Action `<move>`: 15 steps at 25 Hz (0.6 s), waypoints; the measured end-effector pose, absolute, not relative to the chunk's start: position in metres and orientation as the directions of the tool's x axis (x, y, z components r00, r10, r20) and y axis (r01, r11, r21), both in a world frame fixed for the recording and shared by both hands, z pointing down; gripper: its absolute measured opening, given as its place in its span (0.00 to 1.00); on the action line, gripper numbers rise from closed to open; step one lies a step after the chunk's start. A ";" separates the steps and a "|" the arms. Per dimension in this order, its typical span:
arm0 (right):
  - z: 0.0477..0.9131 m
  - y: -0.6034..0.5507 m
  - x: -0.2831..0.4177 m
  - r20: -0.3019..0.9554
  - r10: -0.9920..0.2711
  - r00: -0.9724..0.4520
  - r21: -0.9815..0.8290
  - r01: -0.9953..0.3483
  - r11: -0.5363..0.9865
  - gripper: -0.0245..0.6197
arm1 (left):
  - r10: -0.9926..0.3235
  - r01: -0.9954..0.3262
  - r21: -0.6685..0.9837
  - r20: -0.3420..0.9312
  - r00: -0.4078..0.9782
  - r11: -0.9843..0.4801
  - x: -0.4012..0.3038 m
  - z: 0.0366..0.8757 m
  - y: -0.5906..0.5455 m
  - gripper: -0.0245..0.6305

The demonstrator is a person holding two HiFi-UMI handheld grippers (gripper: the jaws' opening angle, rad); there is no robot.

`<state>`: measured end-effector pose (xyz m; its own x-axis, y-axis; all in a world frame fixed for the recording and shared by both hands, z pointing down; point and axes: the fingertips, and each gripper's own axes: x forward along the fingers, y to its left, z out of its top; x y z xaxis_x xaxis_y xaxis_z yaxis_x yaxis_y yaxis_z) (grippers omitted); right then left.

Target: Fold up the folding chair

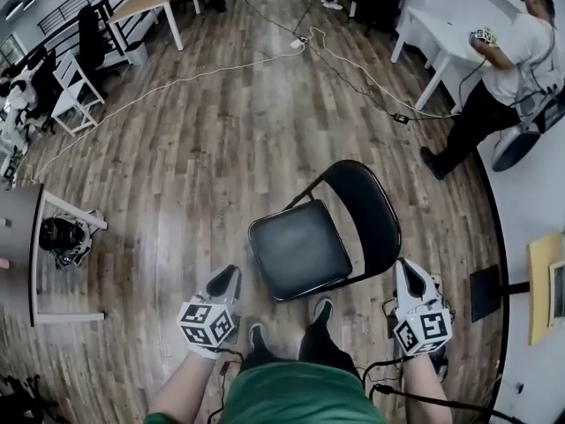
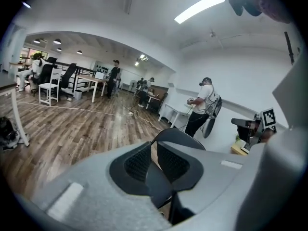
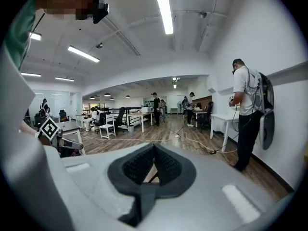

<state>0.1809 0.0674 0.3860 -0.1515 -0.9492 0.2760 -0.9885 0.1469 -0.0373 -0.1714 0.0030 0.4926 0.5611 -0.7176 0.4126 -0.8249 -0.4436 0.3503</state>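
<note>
A black folding chair stands unfolded on the wood floor, its padded seat (image 1: pixel 296 250) facing me and its backrest (image 1: pixel 366 206) to the right. My left gripper (image 1: pixel 228 276) hovers just left of the seat's near corner, shut and holding nothing. My right gripper (image 1: pixel 408 268) hangs close to the backrest's right edge, also shut and empty. In the left gripper view the chair's backrest (image 2: pixel 180 137) rises right behind the closed jaws of the left gripper (image 2: pixel 154 146). In the right gripper view the right gripper (image 3: pixel 154 148) points out across the room.
A person (image 1: pixel 503 78) stands at the upper right by a white table (image 1: pixel 433 34). Cables (image 1: pixel 353 69) trail over the floor beyond the chair. A grey table (image 1: pixel 18 237) with a dark bag (image 1: pixel 62 237) beside it is at the left. My feet (image 1: pixel 322 312) are at the chair's near edge.
</note>
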 end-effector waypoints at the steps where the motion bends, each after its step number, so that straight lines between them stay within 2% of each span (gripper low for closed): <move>1: 0.394 0.057 0.193 0.284 -0.944 -0.168 -0.042 -0.986 0.163 0.04 | -0.717 -0.831 0.362 0.428 0.550 -0.422 -0.163 0.503 0.002 0.11; 5: 0.434 0.015 0.237 0.347 -0.911 -0.223 -0.060 -0.975 0.216 0.04 | -0.693 -0.835 0.462 0.495 0.523 -0.300 -0.137 0.555 -0.006 0.13; 9: 0.485 -0.022 0.274 0.479 -0.836 -0.268 -0.132 -0.964 0.233 0.04 | -0.684 -0.828 0.538 0.544 0.486 -0.161 -0.125 0.600 -0.004 0.23; 13: 0.525 -0.049 0.291 0.567 -0.754 -0.331 -0.234 -0.943 0.237 0.21 | -0.626 -0.827 0.553 0.610 0.485 -0.102 -0.126 0.660 0.005 0.32; 15: 0.539 -0.058 0.299 0.599 -0.728 -0.335 -0.246 -0.941 0.231 0.22 | -0.583 -0.805 0.590 0.633 0.509 -0.063 -0.129 0.696 0.008 0.37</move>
